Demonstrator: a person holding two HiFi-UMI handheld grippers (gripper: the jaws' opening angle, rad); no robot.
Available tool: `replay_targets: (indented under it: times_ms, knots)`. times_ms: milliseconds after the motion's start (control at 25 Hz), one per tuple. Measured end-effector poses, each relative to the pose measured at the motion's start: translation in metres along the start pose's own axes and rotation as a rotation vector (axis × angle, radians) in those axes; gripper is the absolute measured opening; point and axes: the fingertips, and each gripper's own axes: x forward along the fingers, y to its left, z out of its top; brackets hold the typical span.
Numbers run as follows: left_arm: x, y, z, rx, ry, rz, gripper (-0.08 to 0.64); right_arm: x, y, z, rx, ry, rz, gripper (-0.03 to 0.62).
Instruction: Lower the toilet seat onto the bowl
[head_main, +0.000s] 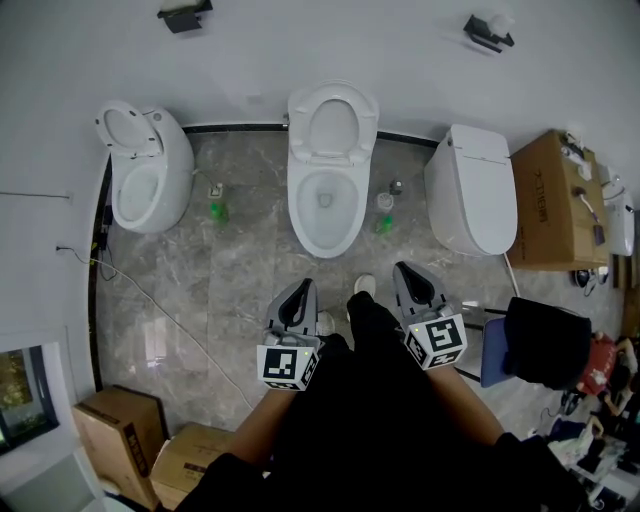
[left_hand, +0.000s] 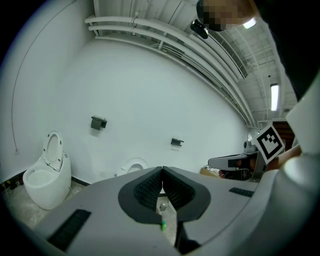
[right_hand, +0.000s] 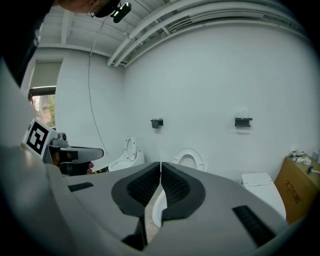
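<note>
Standing upright against the white wall (head_main: 260, 60), the seat (head_main: 333, 122) was raised, with the middle bowl (head_main: 325, 205) open below it. Bare grey floor (head_main: 240, 285) ran from the bowl's front rim back to both grippers, so there was open room ahead. The left gripper (head_main: 302, 290) had its fingers pressed together with nothing between them. The right gripper (head_main: 406, 272) was the same, tips closed and empty. Both pointed at the bowl from well short of it. A green bottle (head_main: 218, 211) stood on the floor left of the bowl, and a second bottle (head_main: 383, 223) stood just right of it. Further out were the left toilet (head_main: 145, 170), seat up, and the right toilet (head_main: 473, 188), lid down, with a box (head_main: 545, 200) beside it. More boxes (head_main: 120, 432) sat at the near left.
</note>
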Motion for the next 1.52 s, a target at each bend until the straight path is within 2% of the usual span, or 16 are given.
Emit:
replay_targets:
  times_ms: [200,360,560,760,920,1040,1240,1520]
  knots:
    - [0.019,0.005,-0.004,-0.006,0.007,-0.041,0.015,0.026,0.004,-0.001,0.005,-0.015,0.086,0.032]
    - [0.048,0.017,0.002,0.004,0.007,-0.025,0.015,0.055,-0.008,0.016,0.002,-0.055,0.107,0.034]
    - [0.104,0.033,0.015,0.037,0.028,-0.005,0.015,0.099,-0.047,0.035,0.019,-0.071,0.11,0.034]
    - [0.164,0.051,0.019,0.085,0.111,-0.001,0.015,0.138,-0.092,0.053,0.03,-0.07,0.098,0.032]
    - [0.212,0.06,0.021,0.069,0.142,0.002,0.015,0.171,-0.131,0.061,0.041,-0.066,0.082,0.034]
    - [0.248,0.066,0.021,0.084,0.155,0.0,0.015,0.195,-0.157,0.061,0.043,-0.049,0.08,0.034]
    - [0.313,0.07,0.016,0.049,0.181,-0.043,0.015,0.239,-0.191,0.061,0.038,-0.027,0.084,0.034]
    - [0.386,0.087,0.022,0.035,0.173,0.015,0.015,0.307,-0.229,0.06,0.025,0.031,0.138,0.034]
